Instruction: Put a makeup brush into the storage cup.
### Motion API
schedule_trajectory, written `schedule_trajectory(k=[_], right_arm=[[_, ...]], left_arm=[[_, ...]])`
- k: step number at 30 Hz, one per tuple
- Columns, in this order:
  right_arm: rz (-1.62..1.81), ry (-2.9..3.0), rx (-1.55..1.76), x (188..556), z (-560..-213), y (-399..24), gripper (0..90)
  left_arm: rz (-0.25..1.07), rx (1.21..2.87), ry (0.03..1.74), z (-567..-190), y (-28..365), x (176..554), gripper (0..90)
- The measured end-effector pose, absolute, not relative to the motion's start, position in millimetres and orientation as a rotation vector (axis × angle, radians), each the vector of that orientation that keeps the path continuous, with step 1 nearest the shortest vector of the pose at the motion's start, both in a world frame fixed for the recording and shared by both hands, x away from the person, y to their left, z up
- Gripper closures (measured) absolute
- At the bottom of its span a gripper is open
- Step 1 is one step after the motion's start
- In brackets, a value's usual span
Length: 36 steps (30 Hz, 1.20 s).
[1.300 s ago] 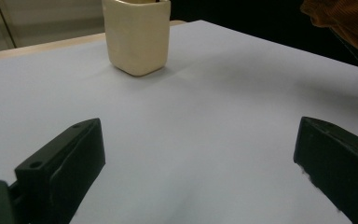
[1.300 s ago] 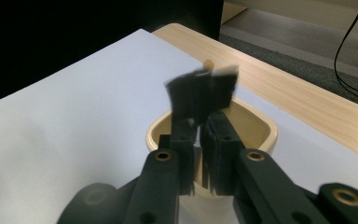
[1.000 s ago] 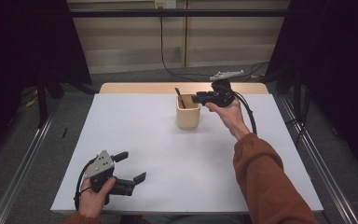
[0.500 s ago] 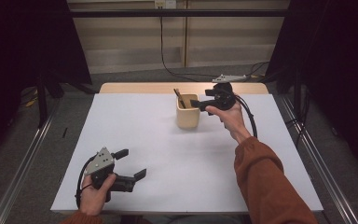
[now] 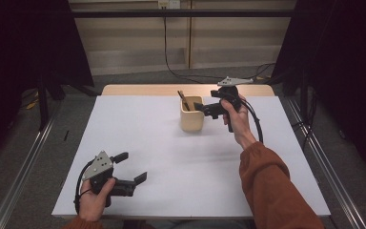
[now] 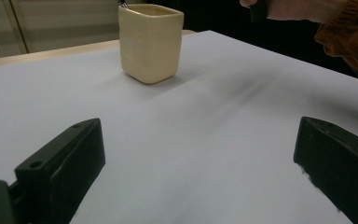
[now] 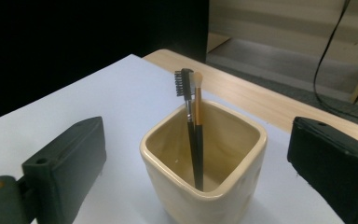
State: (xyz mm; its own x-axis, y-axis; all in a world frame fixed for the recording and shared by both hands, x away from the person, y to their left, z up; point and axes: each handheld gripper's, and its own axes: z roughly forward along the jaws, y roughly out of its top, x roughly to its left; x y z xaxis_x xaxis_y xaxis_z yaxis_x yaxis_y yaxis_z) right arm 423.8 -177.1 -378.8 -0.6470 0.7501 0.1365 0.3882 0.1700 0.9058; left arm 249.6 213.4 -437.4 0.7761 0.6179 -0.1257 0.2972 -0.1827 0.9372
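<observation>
A cream square cup (image 5: 191,114) (image 6: 151,42) (image 7: 205,186) stands at the back middle of the white table. Leaning in it are a black comb-tipped brush (image 7: 189,126) and a brush with an orange handle (image 7: 198,116); their tops poke out above the rim (image 5: 183,100). My right gripper (image 5: 201,109) (image 7: 198,140) hovers at the cup's right rim, pointing left at it. Its jaws have just been opening and stand wide, pressing on nothing. My left gripper (image 5: 132,167) (image 6: 196,144) rests open and empty near the front left edge, pointing towards the cup.
White sheet (image 5: 171,157) covers the table; a strip of bare wood (image 5: 138,89) shows along its far edge. Metal rails (image 5: 28,162) run down both sides. A person's orange sleeve (image 5: 267,181) crosses the right front. Cables (image 5: 171,71) lie on the floor behind.
My right gripper's jaws have spread apart beside the cup, and the hand has barely shifted. The brushes stay in the cup. My left gripper has kept still.
</observation>
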Motion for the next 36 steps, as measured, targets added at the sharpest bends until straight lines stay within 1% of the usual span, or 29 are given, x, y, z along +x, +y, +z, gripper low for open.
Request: schedule_trajectory(k=[7, 9, 14, 27, 31, 36], right_arm=[[1.452, 2.067, 1.095, 412.7, -384.6, -182.9, 4.0], [1.461, 2.058, 1.096, 411.3, -384.1, -184.6, 3.5], [1.478, 2.037, 1.101, 403.4, -384.9, -192.1, 2.8], [1.439, 2.023, 1.099, 374.9, -401.0, -217.3, 2.5], [1.443, 2.011, 1.090, 364.9, -403.4, -223.2, 2.6], [1.414, 2.004, 1.089, 353.5, -403.5, -229.1, 2.9]], left_arm=[[0.333, 1.771, 0.724, -435.0, 210.2, 246.4, 1.9], [0.340, 1.776, 0.703, -433.8, 208.2, 245.9, 1.9], [0.346, 1.765, 0.714, -434.8, 213.4, 248.4, 1.9], [0.359, 1.761, 0.727, -435.3, 218.5, 250.1, 1.9], [0.376, 1.759, 0.713, -433.7, 218.6, 248.6, 1.9], [0.367, 1.767, 0.716, -434.4, 218.7, 248.4, 1.9]])
